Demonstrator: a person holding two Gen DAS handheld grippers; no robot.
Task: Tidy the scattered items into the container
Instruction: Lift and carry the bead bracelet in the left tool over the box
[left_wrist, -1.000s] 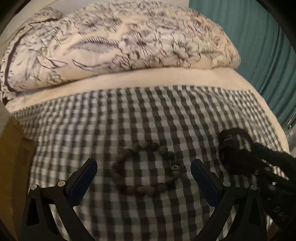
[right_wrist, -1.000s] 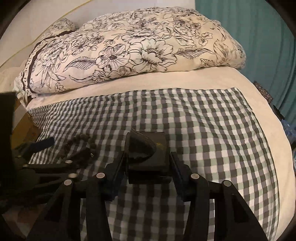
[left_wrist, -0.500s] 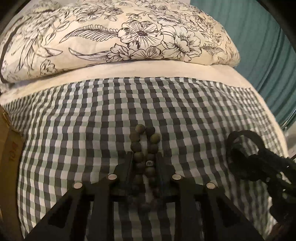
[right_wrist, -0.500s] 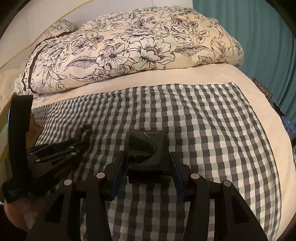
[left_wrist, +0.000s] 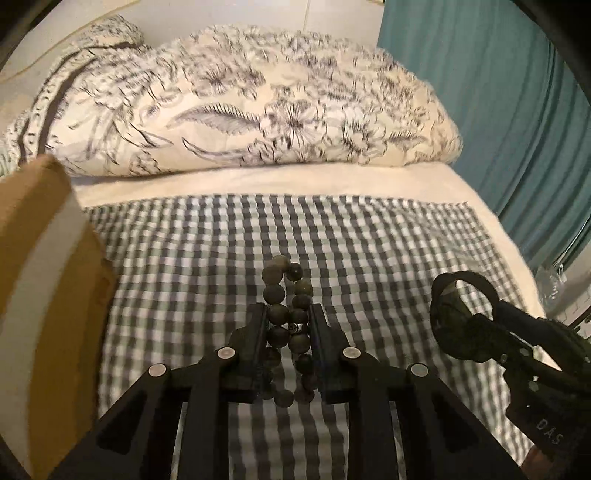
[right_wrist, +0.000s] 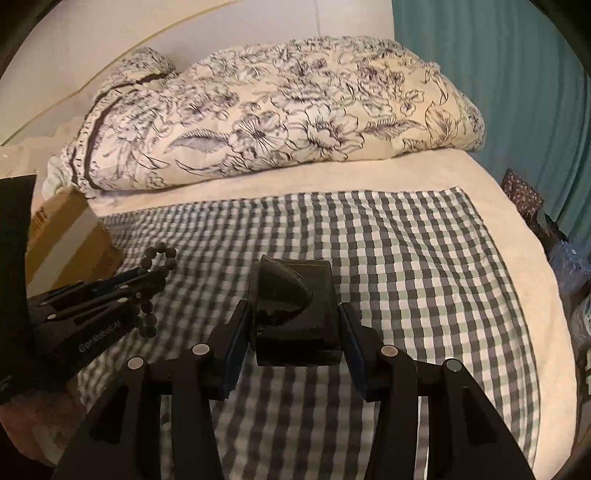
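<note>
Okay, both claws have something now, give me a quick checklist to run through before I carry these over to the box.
1. Left claw shut on the bead bracelet: ok, the strands are pinched between its fingers.
2. Bracelet clear of the checked cloth: ok, it hangs from the claw in the right wrist view.
3. Right claw shut on the black strap: ok.
4. Strap lifted off the cloth: cannot tell.
5. Cardboard box within sight at the left: ok.
6. Box opening free to take items: cannot tell, only its outer side shows.
</note>
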